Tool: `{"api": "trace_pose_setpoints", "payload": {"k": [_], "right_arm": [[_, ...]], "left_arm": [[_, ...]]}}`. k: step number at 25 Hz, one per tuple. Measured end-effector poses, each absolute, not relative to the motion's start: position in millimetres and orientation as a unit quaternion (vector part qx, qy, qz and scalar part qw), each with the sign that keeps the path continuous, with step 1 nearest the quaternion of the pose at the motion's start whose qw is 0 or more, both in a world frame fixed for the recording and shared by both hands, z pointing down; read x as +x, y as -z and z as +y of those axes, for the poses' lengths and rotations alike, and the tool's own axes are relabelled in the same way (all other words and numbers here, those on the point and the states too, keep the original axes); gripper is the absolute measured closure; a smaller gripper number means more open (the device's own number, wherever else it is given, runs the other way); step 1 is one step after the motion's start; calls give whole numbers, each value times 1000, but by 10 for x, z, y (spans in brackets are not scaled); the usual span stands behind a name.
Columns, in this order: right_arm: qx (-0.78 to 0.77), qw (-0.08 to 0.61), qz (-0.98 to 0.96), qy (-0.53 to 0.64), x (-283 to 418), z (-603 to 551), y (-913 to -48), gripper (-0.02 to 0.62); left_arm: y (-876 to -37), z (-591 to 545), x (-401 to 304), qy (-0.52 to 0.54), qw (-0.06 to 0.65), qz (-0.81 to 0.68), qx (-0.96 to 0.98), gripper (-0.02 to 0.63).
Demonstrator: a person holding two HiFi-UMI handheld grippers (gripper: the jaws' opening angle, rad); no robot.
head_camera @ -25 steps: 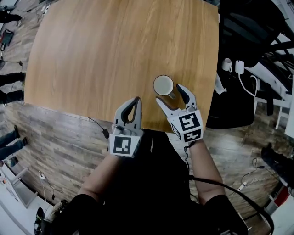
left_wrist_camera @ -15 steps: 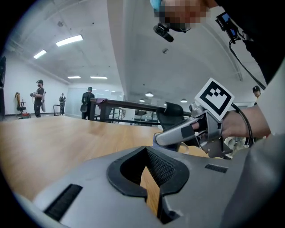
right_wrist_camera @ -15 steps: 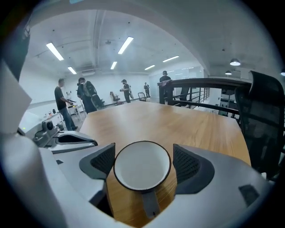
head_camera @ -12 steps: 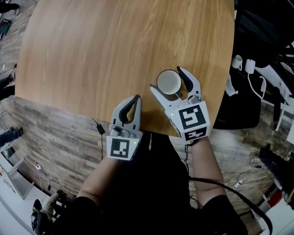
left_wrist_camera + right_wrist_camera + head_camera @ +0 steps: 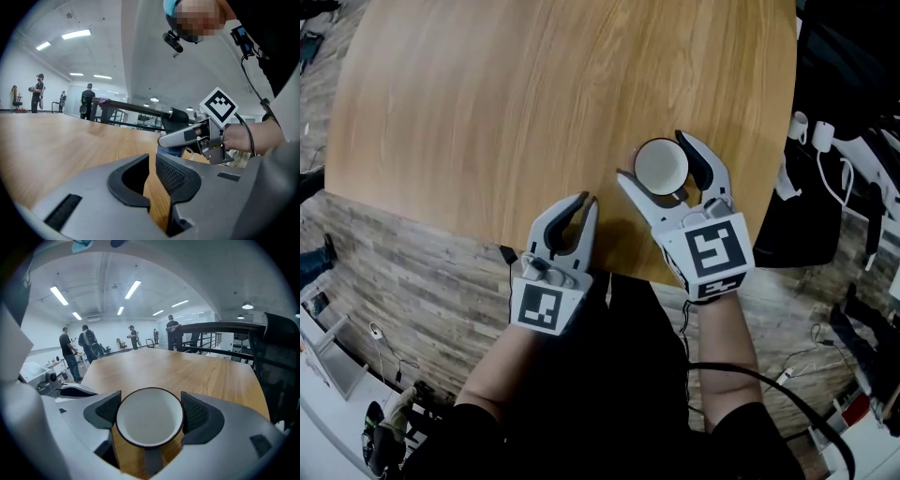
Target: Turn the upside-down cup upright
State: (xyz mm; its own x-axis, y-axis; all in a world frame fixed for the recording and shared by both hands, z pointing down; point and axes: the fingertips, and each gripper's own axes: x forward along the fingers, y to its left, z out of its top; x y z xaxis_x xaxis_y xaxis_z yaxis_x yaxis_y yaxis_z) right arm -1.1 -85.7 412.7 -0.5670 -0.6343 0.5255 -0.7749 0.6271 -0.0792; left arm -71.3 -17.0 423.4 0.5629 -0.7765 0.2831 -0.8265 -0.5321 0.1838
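Note:
A cup [image 5: 661,165] with a white round face and a dark rim stands on the wooden table [image 5: 487,112] near its front right edge. My right gripper [image 5: 652,157] is open around it, one pad close on each side of the cup [image 5: 149,422]. Its jaws have just been opening, with the cup between them. A grey strip, perhaps the handle, points back toward the gripper. My left gripper [image 5: 586,202] is shut and empty at the table's near edge, left of the cup. The left gripper view shows its jaws together, and beyond them the right gripper [image 5: 187,133] with a bluish bit of the cup [image 5: 168,151].
The table's near edge runs just under both grippers. A black chair [image 5: 848,103] and white plugs with cables [image 5: 811,136] stand off the right edge. Wood-plank floor lies below. Several people stand far off in the hall [image 5: 86,345].
The right gripper's jaws widened and it slid forward, so the cup, earlier ahead of its tips, now sits between the fingers. The left gripper stays shut by the table edge.

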Motion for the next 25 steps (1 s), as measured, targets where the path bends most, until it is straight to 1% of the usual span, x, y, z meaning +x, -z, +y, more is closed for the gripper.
{"api": "trace_pose_setpoints", "payload": {"k": [2,3,6,8,9,12,14,15,17,18,19,25], "right_arm": [[408,220,-872,-159,33,-859,-4116,253],[409,215,-872,-160,47,-859,-4102,253],[411,190,-877,-162,66,-856,-3979,250],[414,165,-880,-167,86,-859,-3831,250],[415,153,-881,-168,102,-861,-3750,250],[413,128,-886,-166,137,-854,-3507,250],[405,120,-892,-162,135,-836,-3371,250],[401,118,-894,-160,129,-825,-3320,250],[394,118,-898,-157,113,-803,-3263,250],[391,119,-899,-156,104,-793,-3254,250],[390,120,-900,-156,95,-784,-3252,250],[381,115,-902,-169,19,-728,-3267,250]], "left_arm": [[-4268,-169,-621,-94,141,-437,883,496],[-4281,-168,-571,-102,133,-425,889,461],[-4268,-177,-400,-126,90,-392,907,394],[-4226,-209,-278,-113,83,-376,916,352],[-4206,-227,-225,-94,100,-370,919,339],[-4176,-256,-101,-31,187,-339,921,311],[-4145,-282,-29,-18,194,-307,931,276],[-4132,-303,-3,-25,174,-295,939,263],[-4106,-372,37,-61,93,-282,953,244],[-4091,-417,50,-75,57,-281,955,242],[-4079,-460,56,-81,37,-283,955,242],[-4123,-462,138,-80,21,-261,962,241]]}}
